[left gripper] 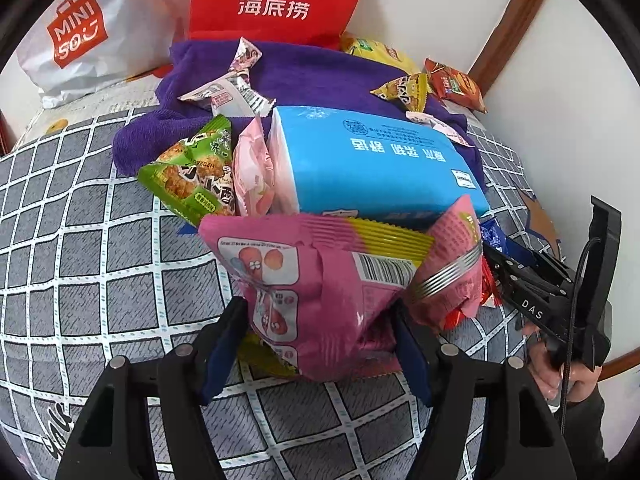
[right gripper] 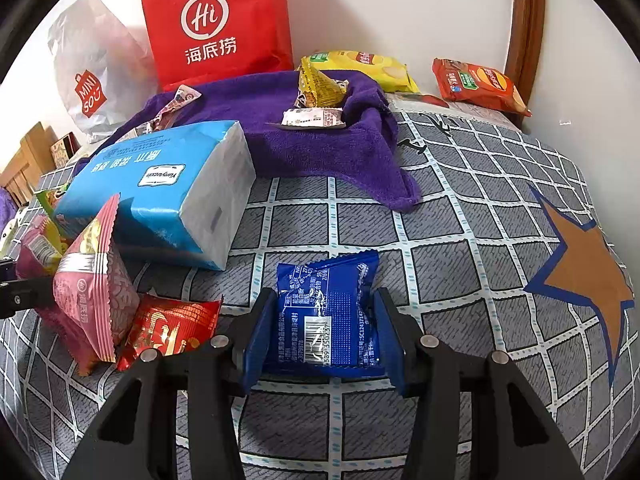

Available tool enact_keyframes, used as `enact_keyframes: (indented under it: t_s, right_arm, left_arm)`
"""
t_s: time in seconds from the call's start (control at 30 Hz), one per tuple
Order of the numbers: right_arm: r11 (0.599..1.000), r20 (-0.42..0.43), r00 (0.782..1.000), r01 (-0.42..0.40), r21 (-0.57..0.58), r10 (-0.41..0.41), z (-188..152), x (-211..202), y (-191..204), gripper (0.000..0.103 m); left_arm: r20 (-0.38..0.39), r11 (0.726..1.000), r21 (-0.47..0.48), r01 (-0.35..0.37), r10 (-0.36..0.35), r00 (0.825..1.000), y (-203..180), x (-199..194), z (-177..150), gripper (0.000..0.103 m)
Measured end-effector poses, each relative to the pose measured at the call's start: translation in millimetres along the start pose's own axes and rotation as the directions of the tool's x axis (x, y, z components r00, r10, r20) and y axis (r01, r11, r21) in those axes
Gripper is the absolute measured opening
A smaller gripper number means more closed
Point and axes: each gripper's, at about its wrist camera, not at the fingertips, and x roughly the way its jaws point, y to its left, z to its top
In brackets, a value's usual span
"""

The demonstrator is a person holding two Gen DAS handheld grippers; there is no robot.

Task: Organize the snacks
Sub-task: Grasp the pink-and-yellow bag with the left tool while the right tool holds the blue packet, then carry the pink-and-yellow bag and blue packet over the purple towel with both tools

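Observation:
My left gripper is shut on a pink snack bag, held just above the checked bedspread, in front of a blue tissue pack. My right gripper is shut on a blue snack packet that rests on the bedspread; this gripper also shows at the right of the left wrist view. A second pink bag and a red packet lie left of the blue packet. A green snack bag leans left of the tissue pack.
A purple towel at the back carries several small packets. A yellow chip bag and an orange chip bag lie near the wall. A red paper bag and a white Miniso bag stand behind. The wooden bed frame is far right.

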Motion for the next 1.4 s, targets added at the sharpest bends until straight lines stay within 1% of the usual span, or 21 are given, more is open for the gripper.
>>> enact_keyframes:
  t_s: [0.23, 0.33, 0.43, 0.5, 0.57, 0.63, 0.67, 0.73, 0.83, 0.87, 1.07, 1.13, 1.3, 1.4]
  right_arm:
    - [1.000, -0.001, 1.000, 0.001, -0.010, -0.001, -0.5, 0.4, 1.6, 0.052]
    - [1.000, 0.000, 1.000, -0.004, -0.007, 0.004, -0.8, 0.4, 0.9, 0.052]
    - [1.000, 0.004, 1.000, -0.004, 0.001, 0.004, -1.7, -1.0, 0.1, 0.048]
    - [1.000, 0.002, 1.000, -0.002, 0.006, 0.002, -3.8, -3.3, -0.8, 0.046]
    - [0.999, -0.020, 1.000, -0.009, 0.034, 0.009, -6.3, -8.4, -2.9, 0.045]
    - [0.996, -0.036, 0.999, -0.034, 0.086, 0.038, -6.2, -15.9, -7.6, 0.045]
    - [0.993, -0.031, 0.998, -0.042, 0.110, 0.046, -5.4, -21.8, -9.5, 0.045]
    - [0.993, -0.011, 0.999, -0.029, 0.117, 0.031, -3.1, -33.5, -8.6, 0.045]
    - [0.996, 0.021, 0.999, 0.034, 0.082, -0.035, 3.1, -56.4, 0.0, 0.045]
    - [0.996, 0.030, 0.999, 0.040, 0.075, -0.042, 5.2, -62.3, 2.6, 0.045]
    - [0.999, 0.098, 0.995, 0.008, 0.048, -0.012, 17.5, -103.8, 26.3, 0.045]
    - [0.999, 0.101, 0.995, 0.006, 0.039, -0.010, 21.9, -110.3, 35.5, 0.045]
    - [0.998, 0.106, 0.993, -0.048, 0.030, 0.044, 31.5, -121.6, 54.4, 0.045]
    - [0.999, 0.108, 0.993, -0.045, 0.013, 0.043, 38.5, -125.5, 65.7, 0.045]
  left_arm:
    - [0.039, 1.000, -0.010, 0.005, -0.004, 0.999, -1.1, -0.6, -4.4, 0.063]
    - [0.031, 1.000, -0.022, 0.016, -0.015, 0.999, 0.8, -2.8, -5.1, 0.061]
    - [0.025, 0.997, -0.057, 0.054, -0.052, 0.998, 8.1, -8.2, -5.2, 0.060]
    - [0.031, 0.996, -0.066, 0.057, -0.055, 0.998, 12.7, -14.5, -6.0, 0.060]
    - [0.037, 0.997, -0.056, 0.050, -0.048, 0.998, 16.5, -23.5, -7.8, 0.060]
    - [0.051, 0.999, -0.046, 0.025, -0.022, 0.998, 19.7, -34.2, -9.8, 0.060]
    - [0.057, 0.999, -0.048, 0.016, -0.013, 0.998, 20.5, -37.2, -10.0, 0.060]
    - [0.075, 0.999, -0.051, 0.000, 0.003, 0.997, 23.5, -46.3, -11.2, 0.060]
    - [0.097, 0.998, -0.054, 0.010, -0.004, 0.995, 23.9, -59.5, -13.0, 0.060]
    - [0.106, 0.998, -0.055, 0.011, -0.005, 0.994, 23.5, -63.8, -13.1, 0.060]
    - [0.156, 0.999, -0.029, 0.015, -0.010, 0.988, 10.5, -90.3, -10.8, 0.060]
    - [0.170, 1.000, -0.025, 0.014, -0.009, 0.985, 7.8, -97.2, -8.3, 0.060]
    - [0.191, 1.000, -0.025, 0.008, -0.003, 0.982, 4.3, -108.0, -1.4, 0.060]
    - [0.206, 1.000, -0.019, -0.003, 0.007, 0.979, 1.3, -114.1, 4.2, 0.060]
